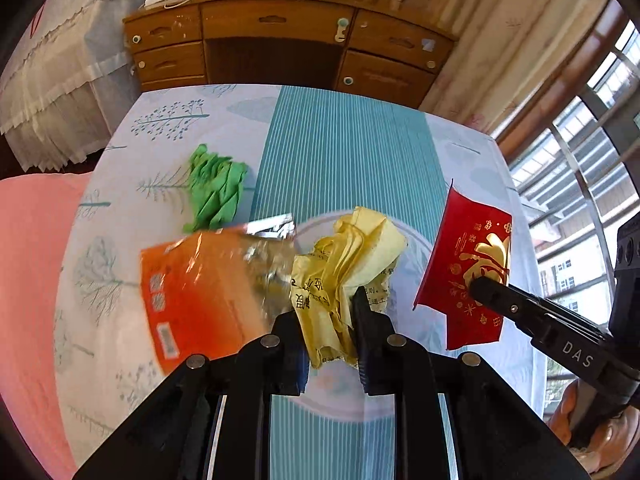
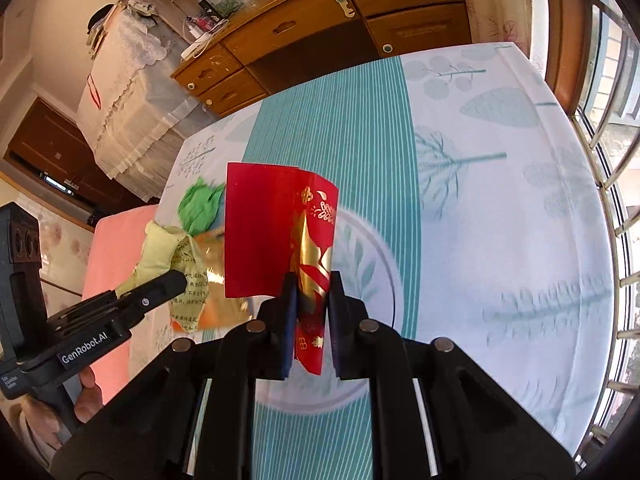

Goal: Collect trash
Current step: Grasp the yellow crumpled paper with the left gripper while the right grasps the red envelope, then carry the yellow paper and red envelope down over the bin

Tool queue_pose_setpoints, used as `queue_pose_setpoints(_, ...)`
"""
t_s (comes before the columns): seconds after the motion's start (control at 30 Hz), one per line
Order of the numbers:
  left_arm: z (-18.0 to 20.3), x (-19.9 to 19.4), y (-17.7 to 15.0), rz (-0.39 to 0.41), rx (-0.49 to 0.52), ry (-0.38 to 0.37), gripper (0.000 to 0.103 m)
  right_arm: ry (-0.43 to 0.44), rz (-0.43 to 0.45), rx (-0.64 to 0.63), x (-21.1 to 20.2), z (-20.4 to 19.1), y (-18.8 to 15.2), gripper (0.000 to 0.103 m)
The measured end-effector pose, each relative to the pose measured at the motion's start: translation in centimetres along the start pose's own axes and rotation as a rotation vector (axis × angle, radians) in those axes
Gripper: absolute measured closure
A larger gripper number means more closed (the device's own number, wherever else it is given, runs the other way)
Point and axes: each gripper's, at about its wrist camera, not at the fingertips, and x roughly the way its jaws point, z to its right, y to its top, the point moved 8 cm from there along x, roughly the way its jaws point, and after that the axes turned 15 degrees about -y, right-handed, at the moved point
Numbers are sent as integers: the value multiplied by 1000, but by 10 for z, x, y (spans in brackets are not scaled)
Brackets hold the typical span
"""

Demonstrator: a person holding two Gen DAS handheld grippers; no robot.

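Observation:
My left gripper [image 1: 326, 312] is shut on a crumpled yellow paper [image 1: 348, 256] with black print, held above the table. It also shows in the right wrist view [image 2: 172, 256], with the left gripper [image 2: 176, 280] at the left. My right gripper [image 2: 312, 284] is shut on a red envelope [image 2: 272, 232] with gold print, held upright above the table; it also shows in the left wrist view [image 1: 468, 264]. An orange snack bag [image 1: 200, 288] with a foil opening and a crumpled green paper [image 1: 216, 188] lie on the table to the left.
The table wears a white leaf-print cloth with a teal striped runner [image 1: 344, 152]. A pink cushion [image 1: 28, 280] lies at the left edge. A wooden desk with drawers [image 1: 280, 40] stands beyond the table. Window bars [image 2: 608, 200] run along the right.

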Motion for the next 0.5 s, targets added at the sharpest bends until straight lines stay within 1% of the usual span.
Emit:
queue_pose_setpoints(0.2,-1,-60,-65,15,21,-46,85,-13,2,-1,-53,-14,-85,92)
queue_pose_setpoints(0.33,-12,-104,-113,23,31,-71,85,-25,16,26,-88,-28,-141,92)
queue_pose_setpoints(0.5,-29,-160,-179,31,68,-98,85,-31,36,71,-129,-50,-214,92)
